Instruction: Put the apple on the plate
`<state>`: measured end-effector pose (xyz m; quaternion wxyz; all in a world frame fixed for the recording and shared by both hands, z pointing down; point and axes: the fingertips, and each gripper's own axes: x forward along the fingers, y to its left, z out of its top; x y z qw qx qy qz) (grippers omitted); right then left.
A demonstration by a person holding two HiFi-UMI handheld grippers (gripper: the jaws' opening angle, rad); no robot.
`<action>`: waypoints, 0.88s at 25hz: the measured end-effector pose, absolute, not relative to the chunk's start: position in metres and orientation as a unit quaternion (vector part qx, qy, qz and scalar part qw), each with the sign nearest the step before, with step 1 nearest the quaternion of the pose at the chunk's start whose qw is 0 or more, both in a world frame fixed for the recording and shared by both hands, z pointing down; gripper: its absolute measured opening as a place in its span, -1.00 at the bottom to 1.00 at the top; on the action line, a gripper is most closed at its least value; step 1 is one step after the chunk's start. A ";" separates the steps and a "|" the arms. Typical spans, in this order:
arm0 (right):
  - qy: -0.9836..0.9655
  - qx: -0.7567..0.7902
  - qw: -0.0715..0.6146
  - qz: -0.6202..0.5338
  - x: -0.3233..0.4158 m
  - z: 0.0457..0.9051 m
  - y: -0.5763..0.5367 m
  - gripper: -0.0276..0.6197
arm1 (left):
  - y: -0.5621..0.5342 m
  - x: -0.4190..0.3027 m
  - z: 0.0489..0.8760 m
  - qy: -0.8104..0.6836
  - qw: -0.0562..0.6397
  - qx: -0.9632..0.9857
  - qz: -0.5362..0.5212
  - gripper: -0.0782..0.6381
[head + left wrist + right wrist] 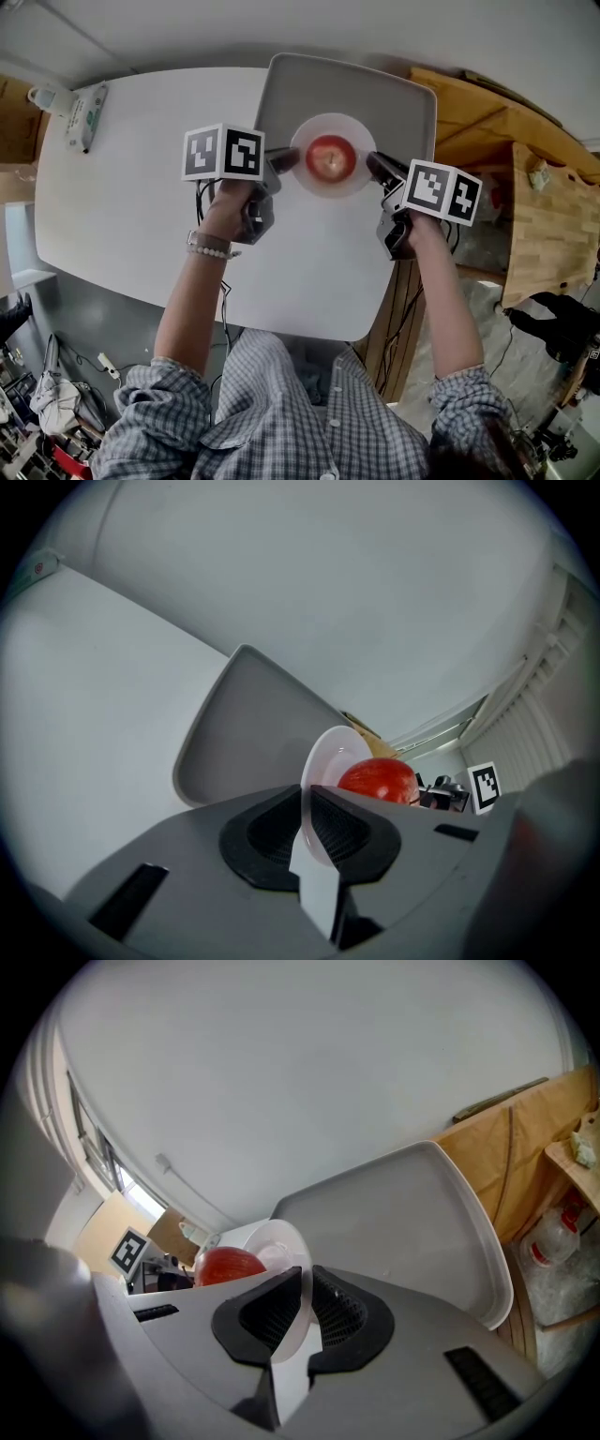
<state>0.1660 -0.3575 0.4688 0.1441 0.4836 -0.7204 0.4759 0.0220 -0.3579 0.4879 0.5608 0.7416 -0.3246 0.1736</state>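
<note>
A red apple (330,157) sits in the middle of a small white plate (307,180), which is over the near part of a grey tray (347,89). My left gripper (284,160) is shut on the plate's left rim, and my right gripper (377,165) is shut on its right rim. In the left gripper view the plate (325,757) runs edge-on between the pads (349,832), with the apple (378,780) just beyond. The right gripper view shows the same from the other side: the plate (272,1241) sits in the jaws, the apple (228,1265) to the left and the tray (412,1218) behind. Whether the plate rests on the tray I cannot tell.
The tray lies at the far side of a white table (131,216). A pack of wipes (86,114) lies at the table's far left corner. Wooden furniture (534,206) stands close to the right, past the table's edge.
</note>
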 end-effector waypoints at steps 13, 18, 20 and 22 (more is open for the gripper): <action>-0.717 0.484 0.146 0.480 0.179 0.483 -0.409 -0.77 | -0.410 0.035 0.500 -0.324 0.557 0.744 0.176 -0.68; -0.713 0.482 0.155 0.485 0.183 0.491 -0.421 -0.77 | -0.420 0.039 0.511 -0.326 0.571 0.732 0.179 -0.68; -0.713 0.481 0.161 0.484 0.183 0.494 -0.425 -0.77 | -0.423 0.039 0.515 -0.326 0.574 0.729 0.182 -0.68; -0.713 0.480 0.170 0.482 0.182 0.498 -0.427 -0.77 | -0.424 0.039 0.519 -0.328 0.572 0.727 0.189 -0.67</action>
